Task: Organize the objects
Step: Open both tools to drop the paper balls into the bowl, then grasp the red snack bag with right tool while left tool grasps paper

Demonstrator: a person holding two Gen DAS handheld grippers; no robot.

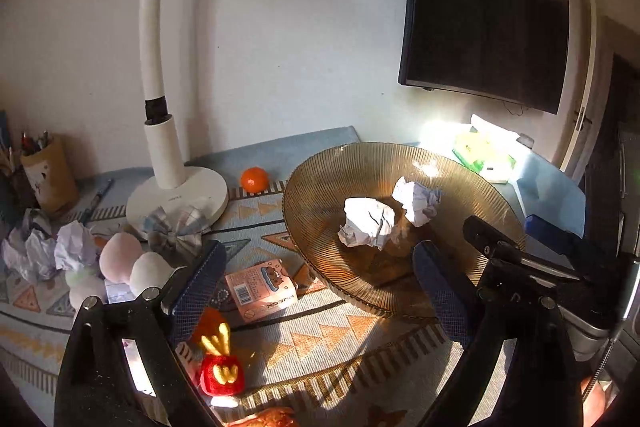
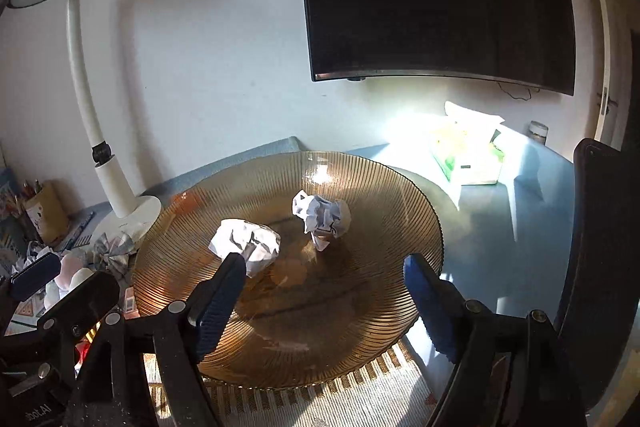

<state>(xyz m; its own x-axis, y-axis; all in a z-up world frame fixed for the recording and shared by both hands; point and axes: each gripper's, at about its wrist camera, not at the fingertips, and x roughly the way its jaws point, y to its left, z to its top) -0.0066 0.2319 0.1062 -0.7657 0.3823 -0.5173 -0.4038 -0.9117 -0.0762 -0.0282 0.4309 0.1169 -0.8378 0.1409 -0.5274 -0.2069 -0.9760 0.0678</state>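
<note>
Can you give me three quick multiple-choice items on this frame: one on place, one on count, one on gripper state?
1. Where is the orange?
A. in the dish
B. on the mat beside the lamp base
C. on the tissue box

2. How many crumpled paper balls lie in the dish?
A. one
B. two
C. four

3. How do the right gripper's jaws stand?
A. shut on a paper ball
B. shut, empty
C. open, empty

Answers:
1 B: the orange sits on the mat between the lamp base and the amber glass dish.
2 B: two crumpled paper balls rest inside the dish.
3 C: the right gripper has its fingers spread over the dish, nothing between them.
</note>
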